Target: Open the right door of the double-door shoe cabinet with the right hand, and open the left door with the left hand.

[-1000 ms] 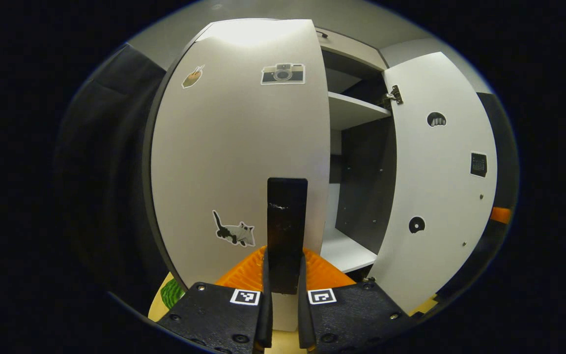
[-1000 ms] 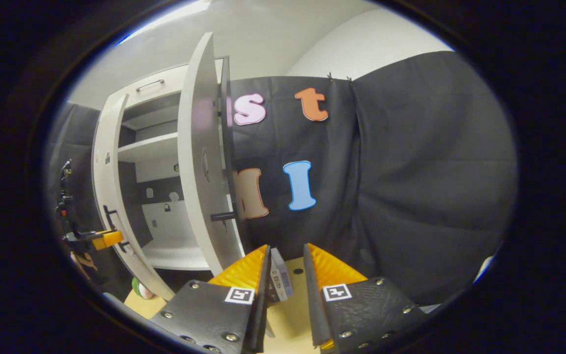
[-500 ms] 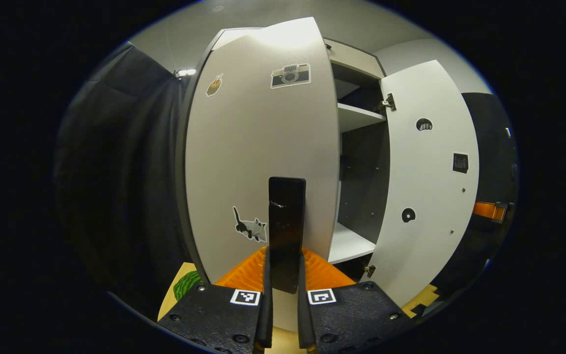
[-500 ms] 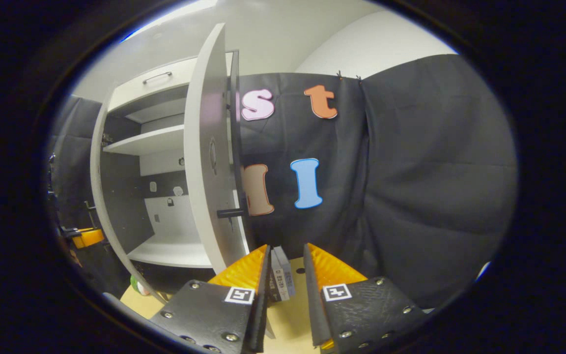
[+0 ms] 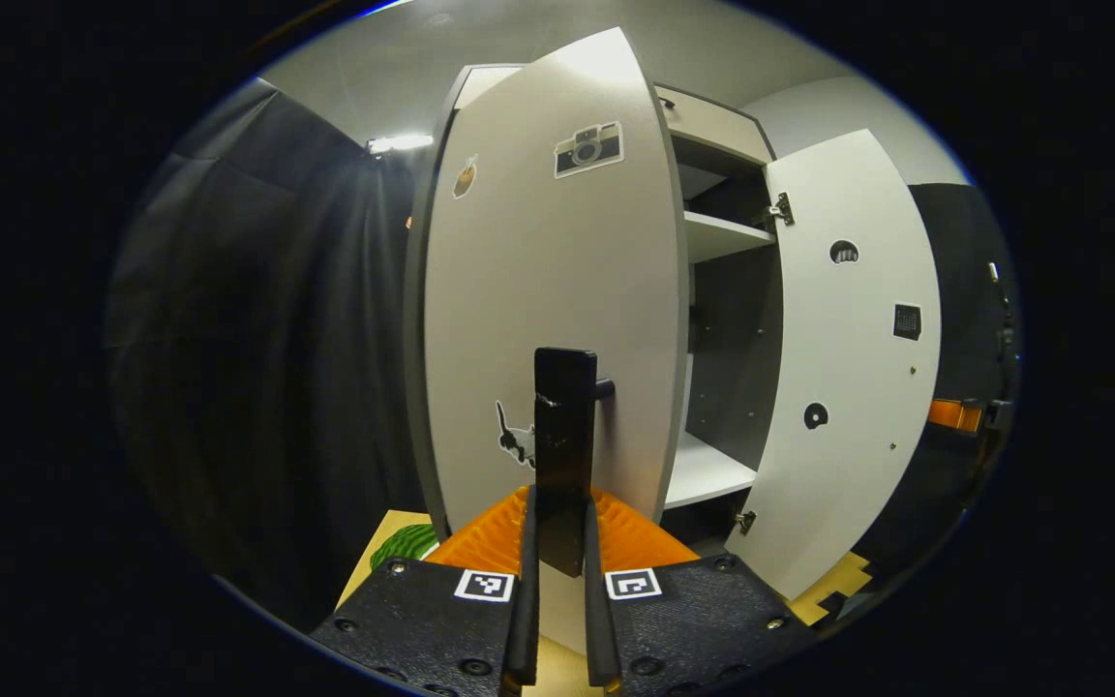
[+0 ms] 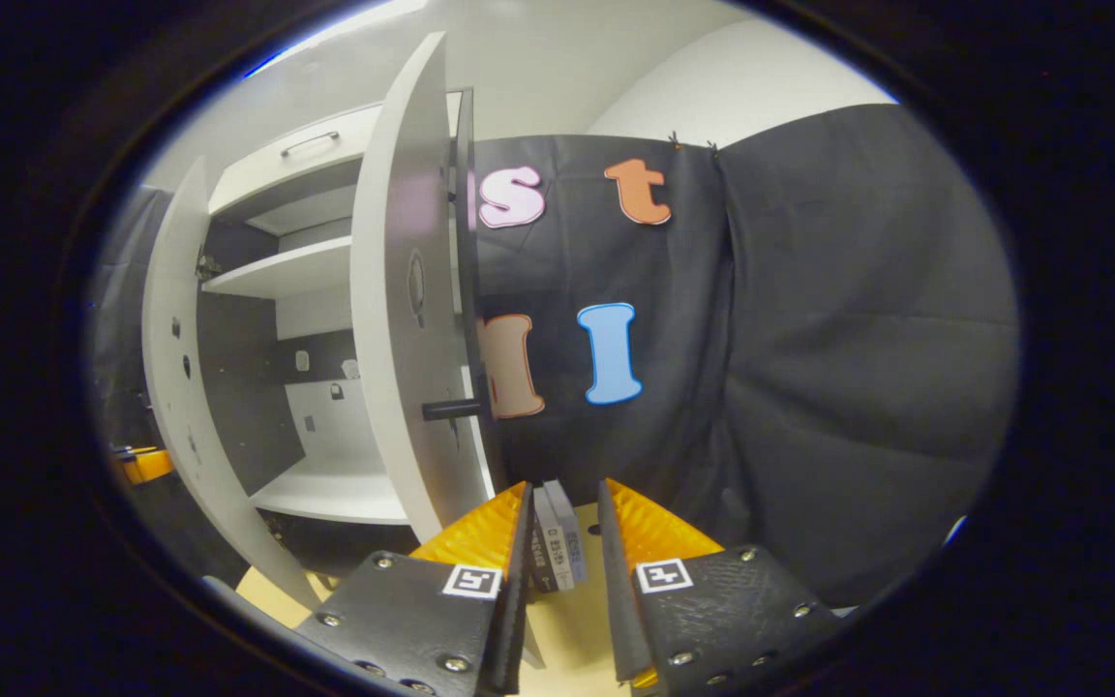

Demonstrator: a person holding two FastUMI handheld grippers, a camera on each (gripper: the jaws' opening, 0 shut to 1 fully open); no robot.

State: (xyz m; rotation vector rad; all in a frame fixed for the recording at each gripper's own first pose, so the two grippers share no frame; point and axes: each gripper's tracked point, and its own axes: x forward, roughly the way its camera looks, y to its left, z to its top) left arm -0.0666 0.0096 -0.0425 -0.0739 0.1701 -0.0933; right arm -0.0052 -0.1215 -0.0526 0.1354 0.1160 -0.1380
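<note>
The white left door (image 5: 557,271) of the shoe cabinet carries a camera sticker and a cat sticker and stands partly open. My left gripper (image 5: 562,503) is shut on its upright black handle (image 5: 564,426). In the left gripper view the right door (image 5: 848,368) stands wide open, with its inner face showing. In the right gripper view that right door (image 6: 403,290) is edge-on, and its black handle (image 6: 449,409) sticks out to the right. My right gripper (image 6: 564,494) is open below and to the right of that handle, touching nothing. The left door (image 6: 170,358) shows at the far left.
Inside the cabinet are a lower shelf (image 5: 708,469) and an upper shelf (image 5: 722,232), both bare. A drawer front (image 6: 296,155) tops the cabinet. Two small grey boxes (image 6: 557,542) stand on the yellow floor mat (image 6: 567,629) ahead of my right gripper. Black cloth walls hang on both sides.
The left door has swung further open with my left gripper on its handle, so it now looks narrower. The right gripper has hardly moved and stays off the right door.
</note>
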